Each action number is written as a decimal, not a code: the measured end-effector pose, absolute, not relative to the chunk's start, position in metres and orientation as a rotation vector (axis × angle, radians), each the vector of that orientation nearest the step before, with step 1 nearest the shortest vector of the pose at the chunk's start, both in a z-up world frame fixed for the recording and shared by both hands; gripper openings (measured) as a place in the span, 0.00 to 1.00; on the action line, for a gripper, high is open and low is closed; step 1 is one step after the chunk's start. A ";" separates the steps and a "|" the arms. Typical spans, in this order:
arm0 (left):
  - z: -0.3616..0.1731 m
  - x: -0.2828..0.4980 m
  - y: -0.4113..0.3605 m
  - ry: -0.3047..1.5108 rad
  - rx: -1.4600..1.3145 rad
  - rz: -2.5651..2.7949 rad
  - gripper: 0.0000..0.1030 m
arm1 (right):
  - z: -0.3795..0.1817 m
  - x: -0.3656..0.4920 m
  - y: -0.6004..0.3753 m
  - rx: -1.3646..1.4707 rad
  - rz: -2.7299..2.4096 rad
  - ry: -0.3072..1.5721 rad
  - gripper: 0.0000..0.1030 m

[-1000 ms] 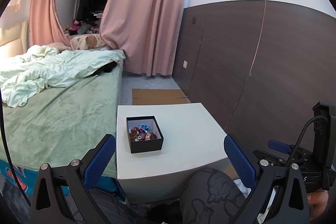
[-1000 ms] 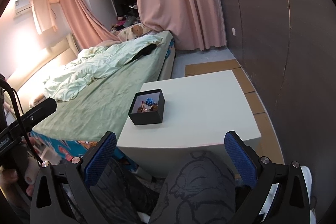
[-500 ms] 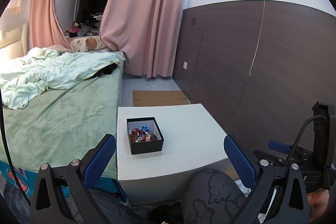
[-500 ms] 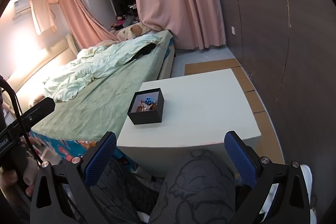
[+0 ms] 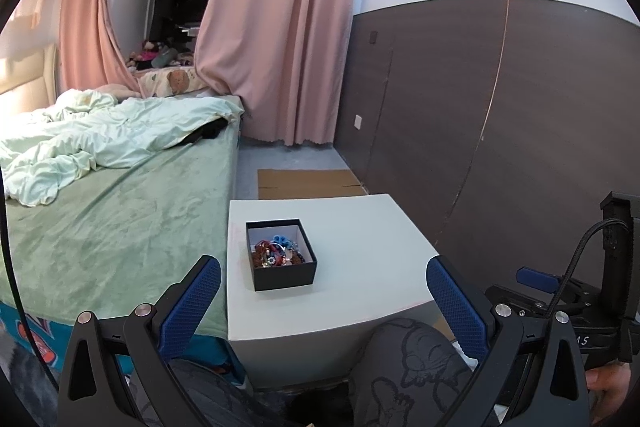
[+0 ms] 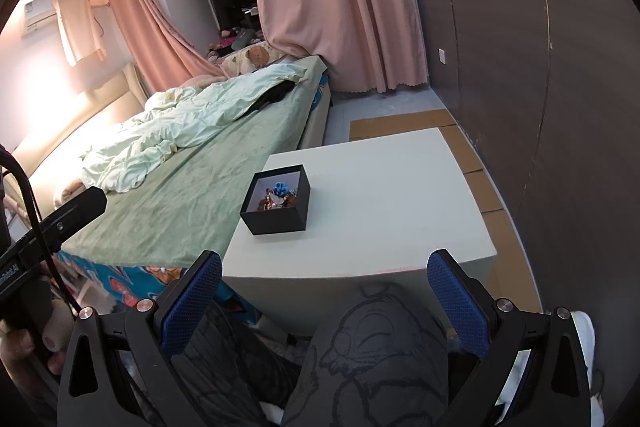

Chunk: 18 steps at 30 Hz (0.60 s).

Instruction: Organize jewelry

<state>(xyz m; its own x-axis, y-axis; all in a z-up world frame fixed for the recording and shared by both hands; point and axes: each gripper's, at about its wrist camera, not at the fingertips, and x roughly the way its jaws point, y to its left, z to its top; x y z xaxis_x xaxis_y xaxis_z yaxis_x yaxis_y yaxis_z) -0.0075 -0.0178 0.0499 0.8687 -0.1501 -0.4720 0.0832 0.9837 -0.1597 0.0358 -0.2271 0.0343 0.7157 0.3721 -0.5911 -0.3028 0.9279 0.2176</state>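
A small black open box [image 5: 281, 254] stands on the left part of a white table [image 5: 360, 259]. It holds a tangle of jewelry [image 5: 278, 251] with red, blue and silver pieces. The box also shows in the right wrist view [image 6: 276, 201], with the jewelry [image 6: 278, 195] inside it. My left gripper [image 5: 322, 301] is open and empty, held back from the table's near edge. My right gripper [image 6: 323, 293] is open and empty, also short of the table, above my knee. Each gripper shows at the edge of the other's view.
A bed with a green cover [image 5: 100, 227] and a pale crumpled duvet [image 5: 100, 139] runs along the table's left side. A dark panelled wall [image 5: 500, 127] stands close on the right. Flat cardboard [image 5: 308, 183] lies on the floor beyond the table. Pink curtains [image 5: 280, 27] hang behind.
Both wrist views have shifted slightly, with the table and box sitting a touch higher and nearer. Both grippers stay open and empty.
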 end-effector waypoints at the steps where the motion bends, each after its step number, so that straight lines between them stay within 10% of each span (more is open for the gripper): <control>1: 0.050 -0.007 -0.018 0.505 -0.134 -0.122 1.00 | 0.034 0.036 -0.227 0.108 0.374 0.677 1.00; 18: 0.045 -0.010 -0.015 0.501 -0.141 -0.116 1.00 | 0.027 0.034 -0.225 0.103 0.368 0.685 1.00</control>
